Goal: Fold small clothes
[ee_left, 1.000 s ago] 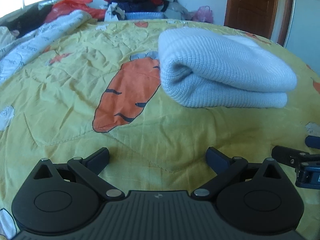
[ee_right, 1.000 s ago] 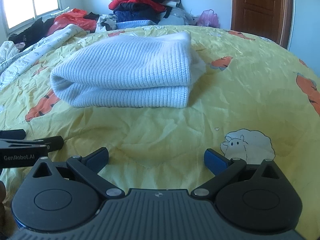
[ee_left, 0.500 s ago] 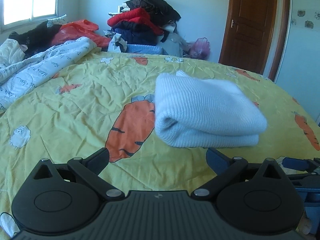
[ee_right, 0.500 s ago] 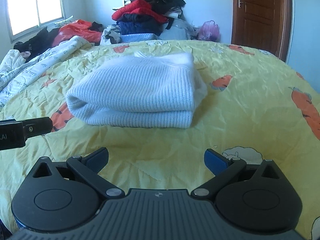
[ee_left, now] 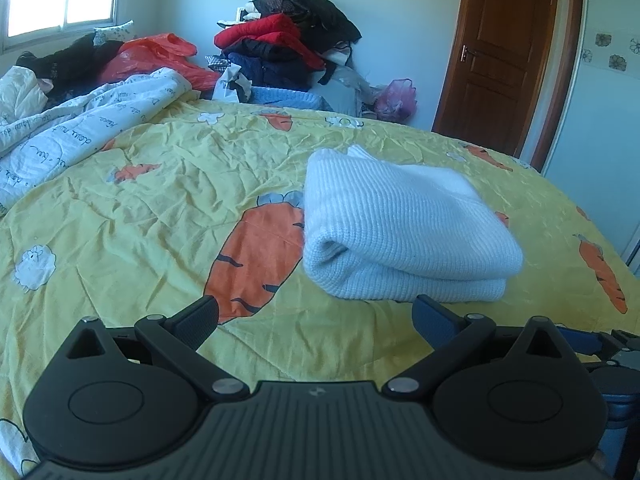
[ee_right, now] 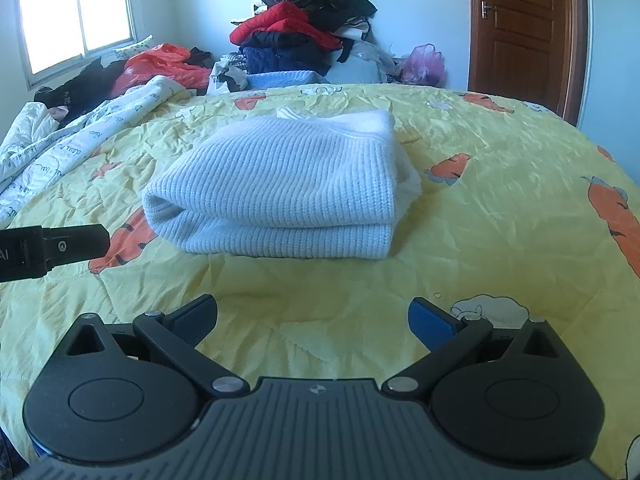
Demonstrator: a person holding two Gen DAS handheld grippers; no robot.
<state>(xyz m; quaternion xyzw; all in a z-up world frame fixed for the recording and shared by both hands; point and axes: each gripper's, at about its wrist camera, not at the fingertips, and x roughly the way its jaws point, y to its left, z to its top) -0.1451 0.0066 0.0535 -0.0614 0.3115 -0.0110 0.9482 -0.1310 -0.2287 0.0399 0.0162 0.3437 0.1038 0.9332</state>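
Two claws, both empty. Left wrist view: left gripper (ee_left: 314, 314) spread wide, nothing between the fingers, held short of the white knit garment (ee_left: 400, 232), which lies folded in a thick bundle on the yellow carrot-print bedspread (ee_left: 160, 208). Risk, as I judge it: the rounded fold looks springy and could slump open if nudged. Clothes pile (ee_left: 288, 48) at the far wall, wooden door (ee_left: 504, 52) to the right. Right wrist view: right gripper (ee_right: 312, 318) equally wide and empty, garment (ee_right: 288, 184) ahead, apart from it; left gripper's finger (ee_right: 56, 246) near the bundle's left end could snag the knit. Window (ee_right: 76, 20), rumpled white quilt (ee_right: 72, 136) at left.
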